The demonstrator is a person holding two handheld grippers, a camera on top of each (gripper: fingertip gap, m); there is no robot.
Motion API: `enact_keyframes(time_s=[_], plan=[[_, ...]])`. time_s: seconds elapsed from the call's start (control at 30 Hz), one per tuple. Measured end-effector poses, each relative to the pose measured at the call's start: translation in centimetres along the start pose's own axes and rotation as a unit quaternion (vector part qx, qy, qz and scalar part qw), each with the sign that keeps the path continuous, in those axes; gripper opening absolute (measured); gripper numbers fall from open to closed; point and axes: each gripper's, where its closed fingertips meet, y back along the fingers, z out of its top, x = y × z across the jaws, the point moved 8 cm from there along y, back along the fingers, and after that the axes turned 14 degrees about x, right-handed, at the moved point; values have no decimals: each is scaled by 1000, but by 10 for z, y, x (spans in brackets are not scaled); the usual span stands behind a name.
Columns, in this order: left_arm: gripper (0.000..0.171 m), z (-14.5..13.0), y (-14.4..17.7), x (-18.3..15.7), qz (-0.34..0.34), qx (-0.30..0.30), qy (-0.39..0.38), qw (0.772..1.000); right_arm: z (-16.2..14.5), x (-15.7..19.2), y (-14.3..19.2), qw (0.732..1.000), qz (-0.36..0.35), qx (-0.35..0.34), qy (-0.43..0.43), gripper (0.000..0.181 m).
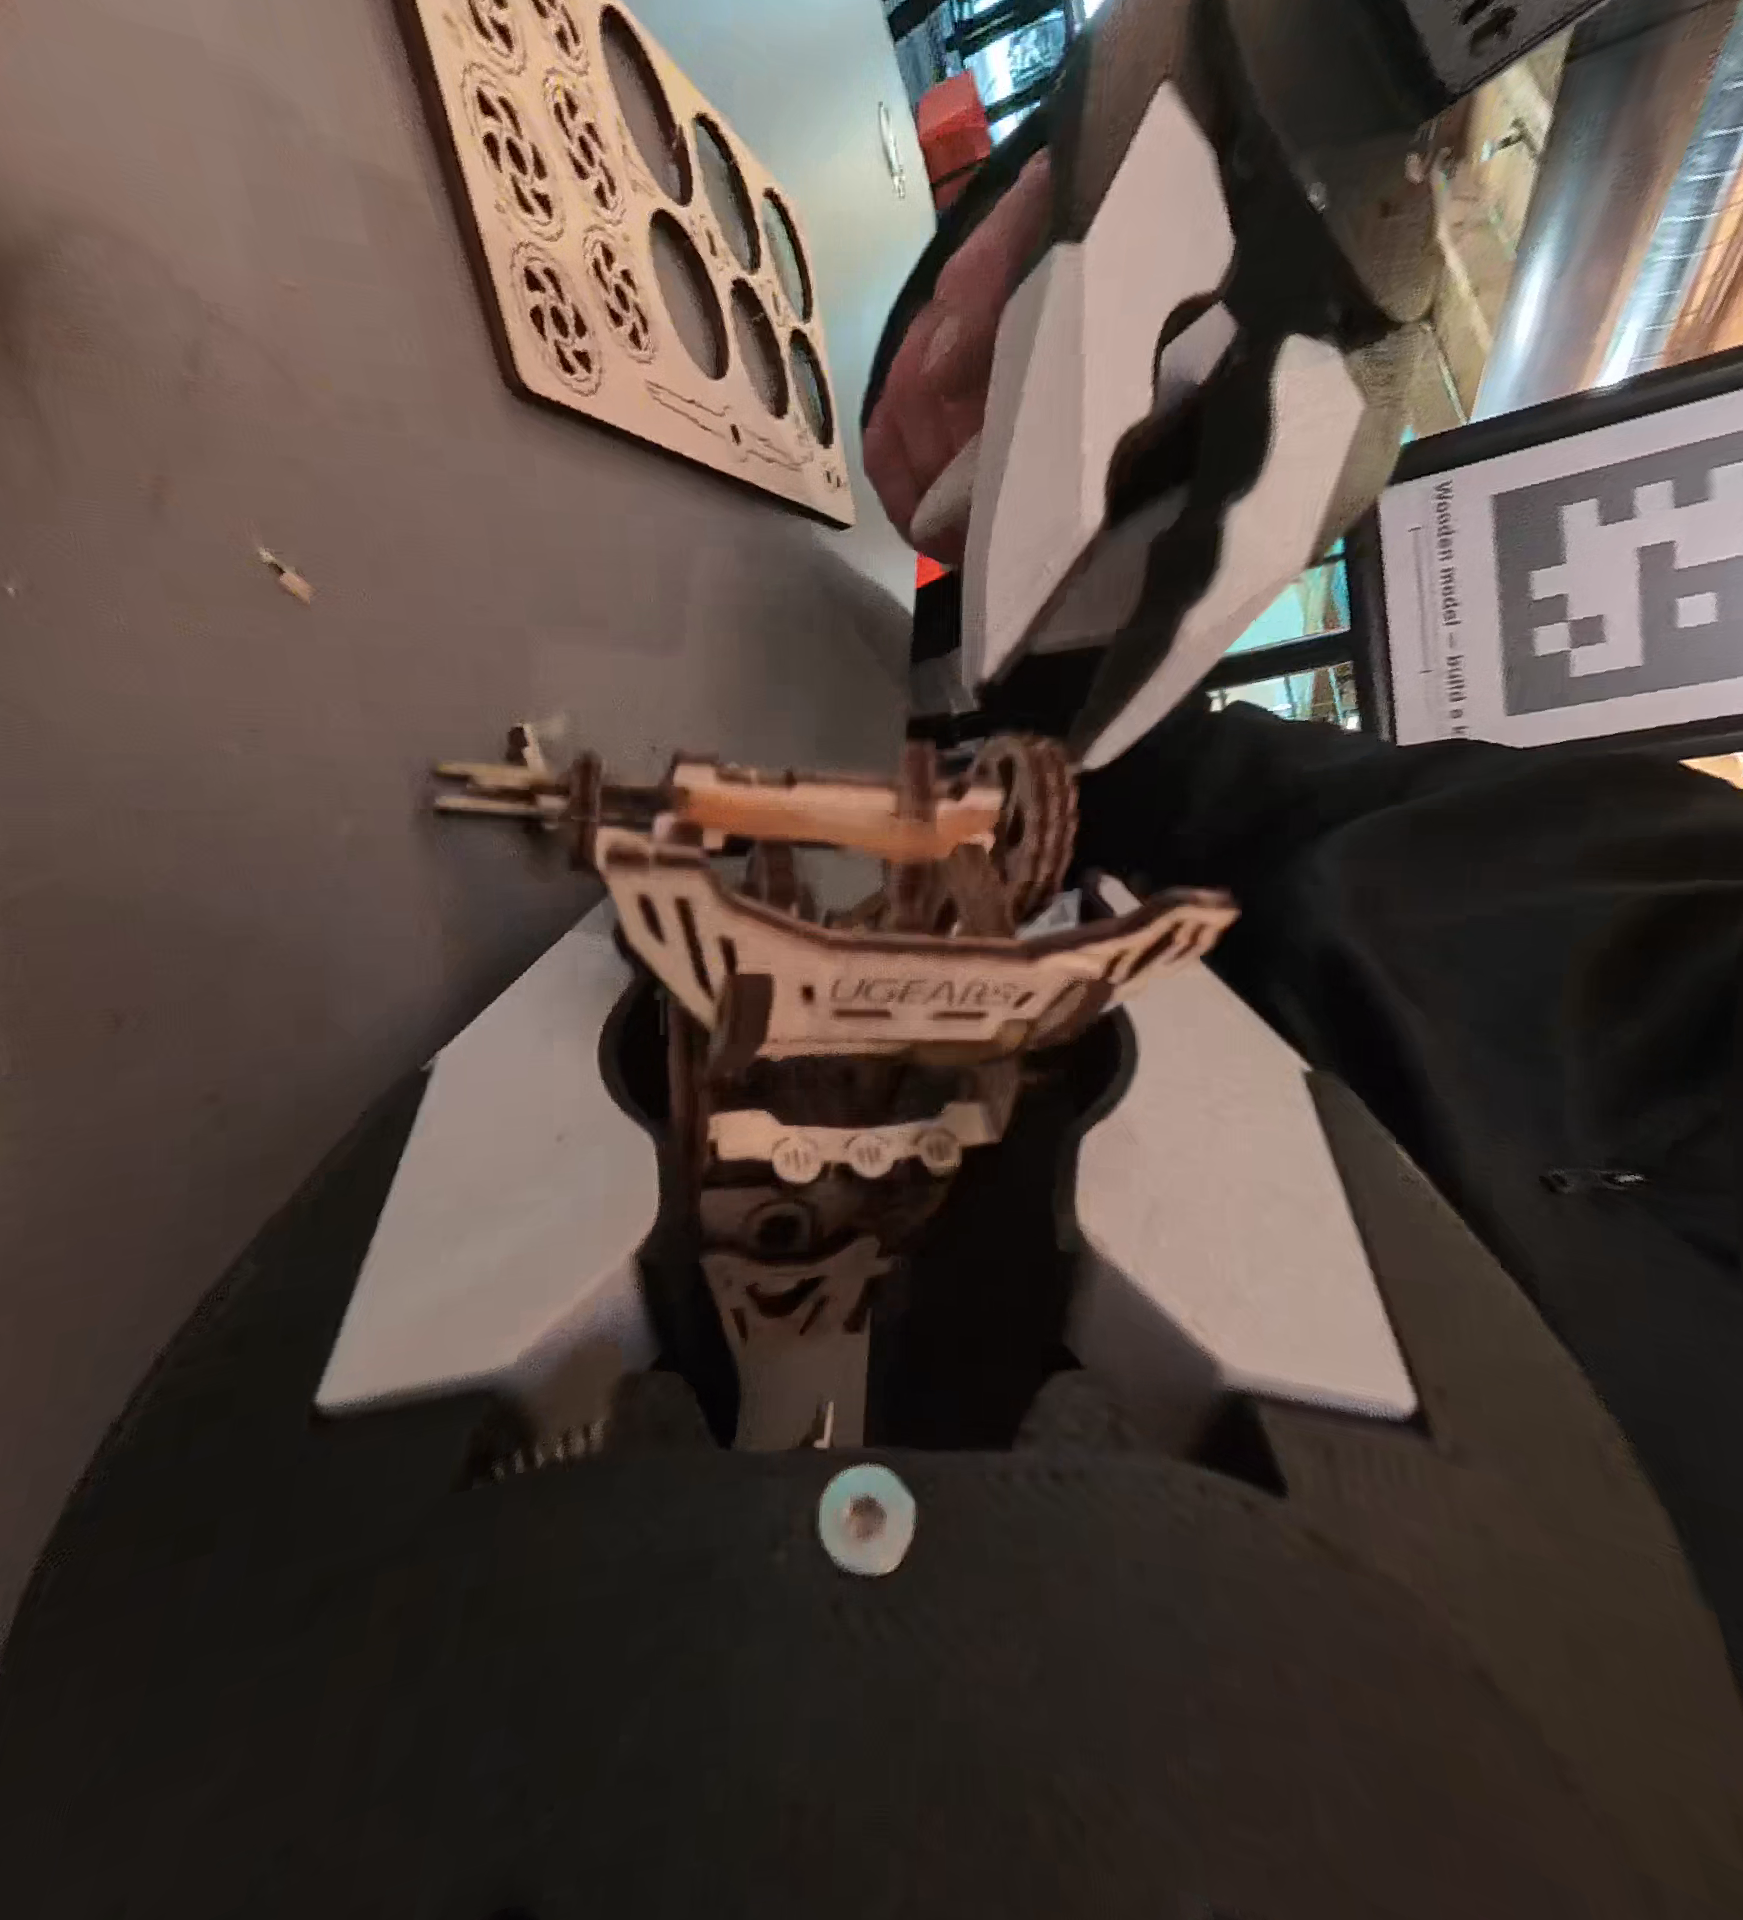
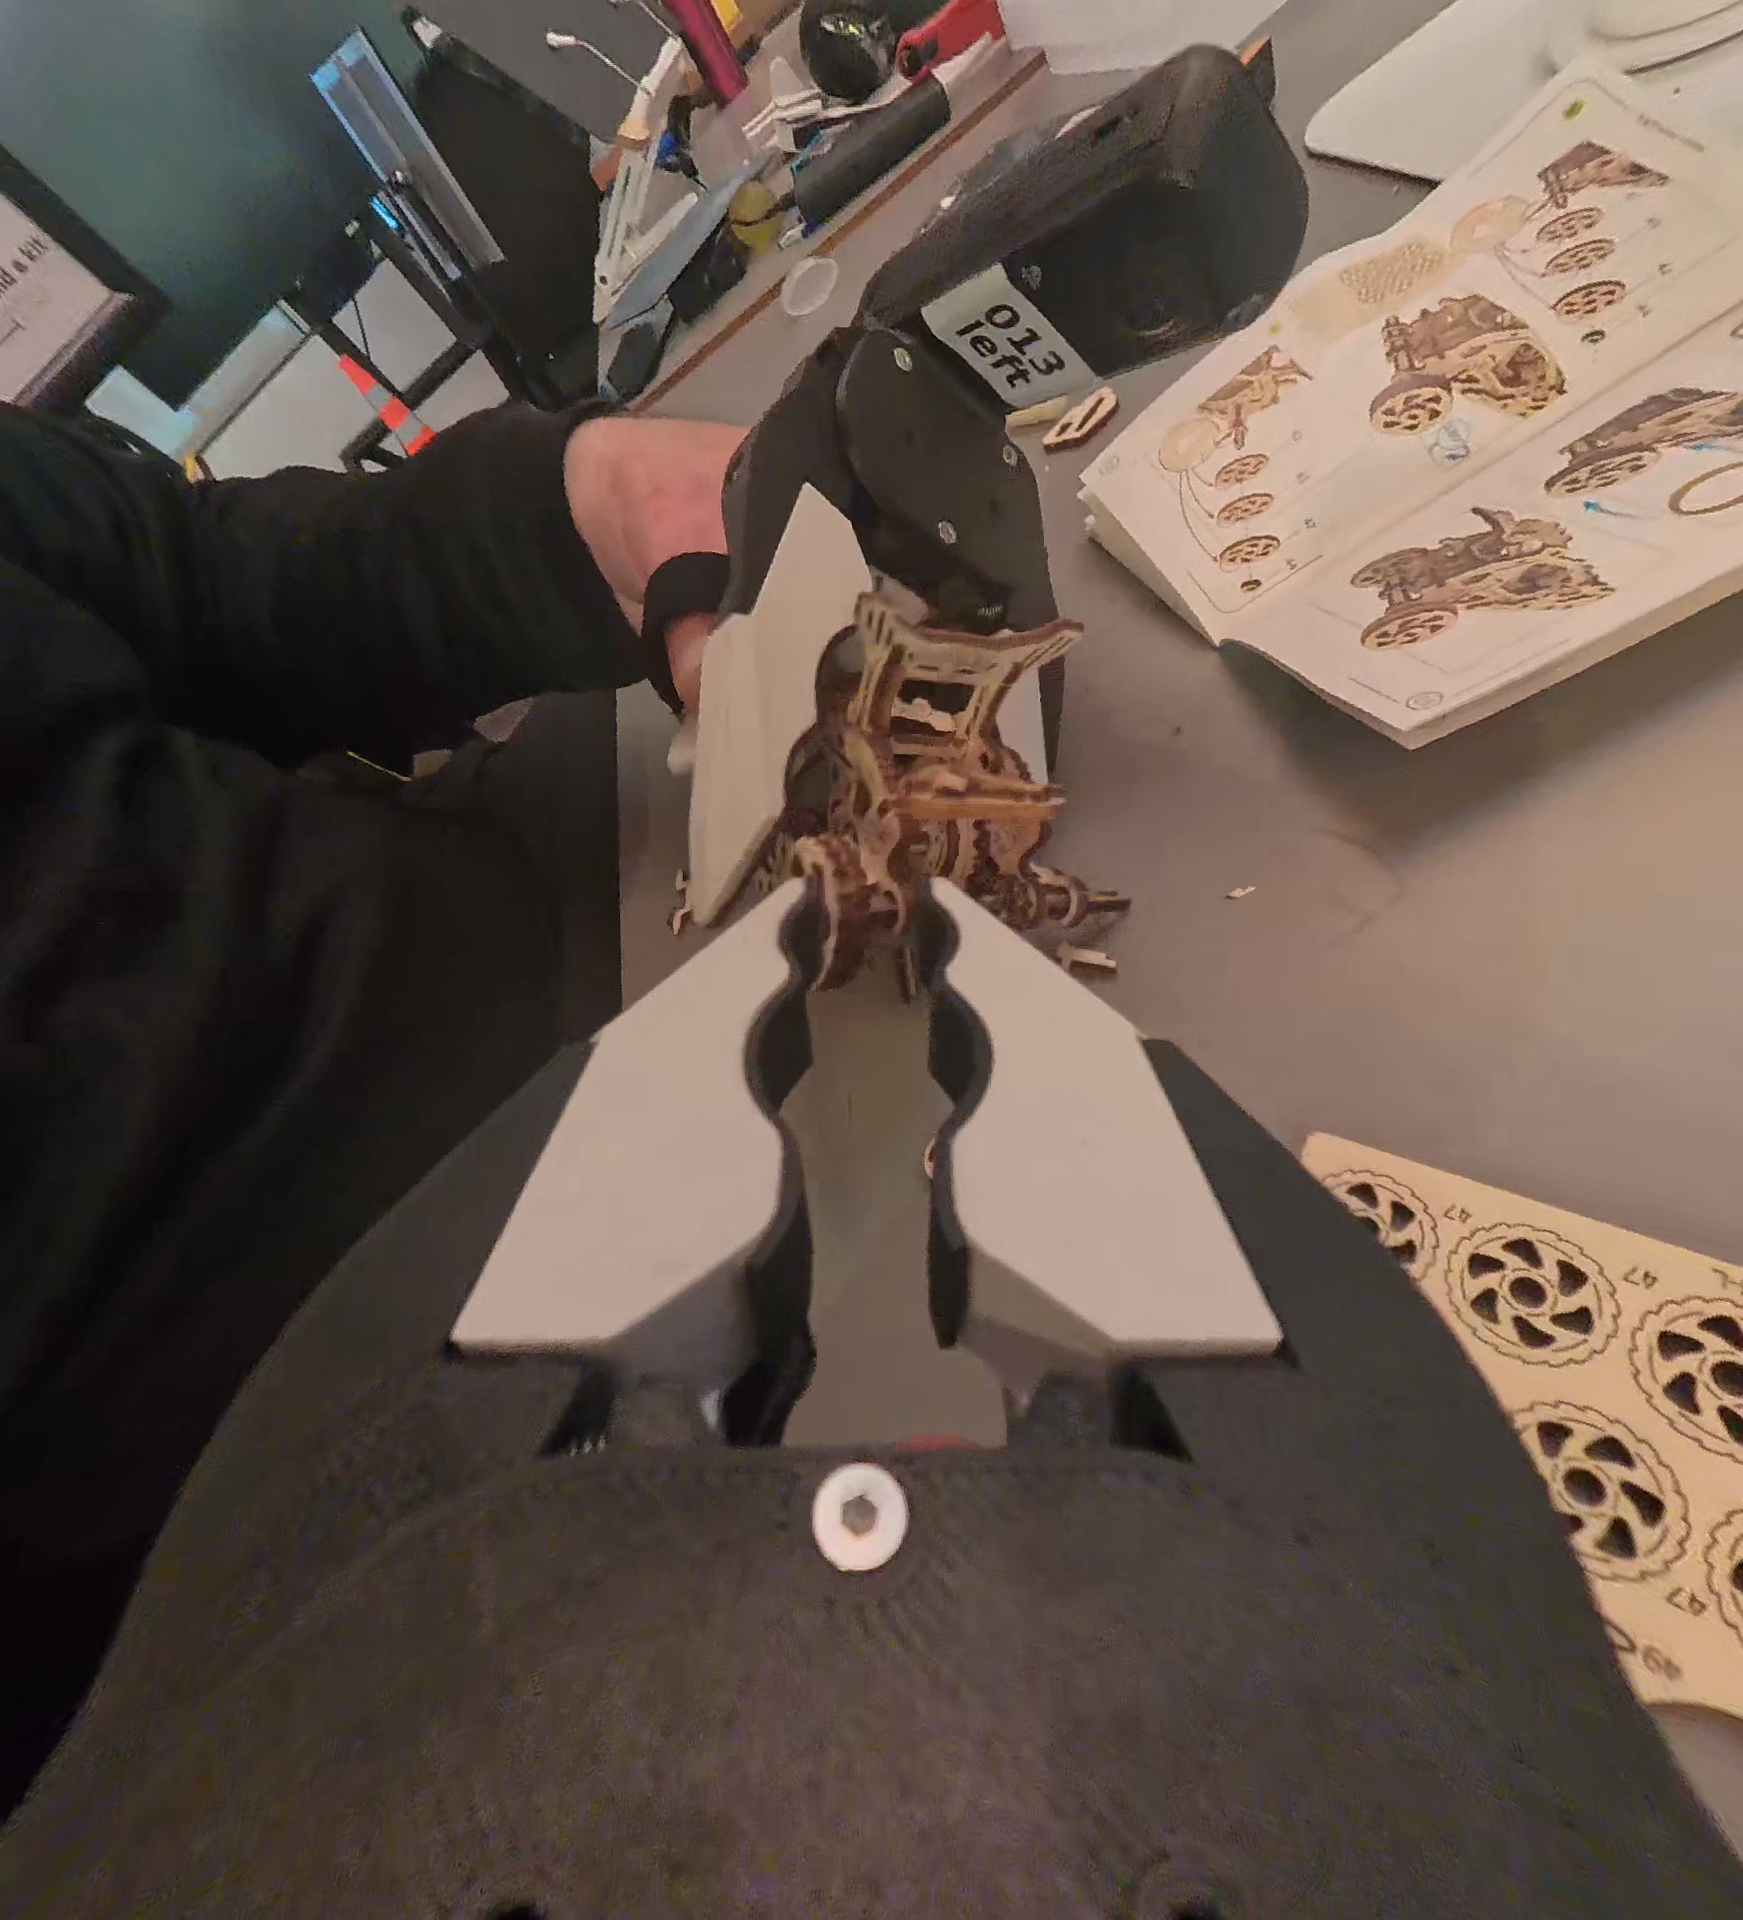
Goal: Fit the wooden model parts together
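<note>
A grey table [image 2: 1469, 883] carries an open booklet [image 2: 1449, 436] and a wooden sheet [image 2: 1625, 1403] of cut-out wheels. Above it, the left tongs [image 1: 867, 997] clamp the wooden model [image 1: 846, 935] (partly built). The right tongs [image 2: 867, 914] pinch its near edge.

The wooden model [image 1: 888, 966] is pale birch with dark brown laser-burnt edges. Both grippers have light grey fingers [image 2: 659, 1174] on matte black bodies. The counter [image 2: 1469, 935] is plain dull grey. The parts sheet [image 2: 1615, 1392] is cream with swirl-spoke wheel cutouts, the booklet [image 2: 1469, 436] white with tan drawings, and the sleeve [image 2: 327, 582] black.
</note>
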Motion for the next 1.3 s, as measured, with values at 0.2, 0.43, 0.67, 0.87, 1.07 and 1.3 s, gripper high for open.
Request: enact_keyframes(time_s=[0.2,0.43,0.67,0.87,1.07,1.3], plan=[[69,0,6,5,19,-5,-7,1000,5,-5,-2,1000,-2,-4,-6,11],[69,-1,16,13,-36,-16,4,999,8,-6,-8,1000,-18,4,4,28],[75,-1,28,14,-7,-34,-21,999,23,-15,-20,1000,-10,12,-14,10],[88,-12,40,8,63,-66,-55,994,28,-16,-23,999,14,12,-40,8],[94,-28,52,-11,302,-111,-148,935,33,-18,-25,994,45,-1,-97,6],[70,-26,38,-6,541,-54,-197,816,36,-23,-27,985,72,-31,-153,6]])
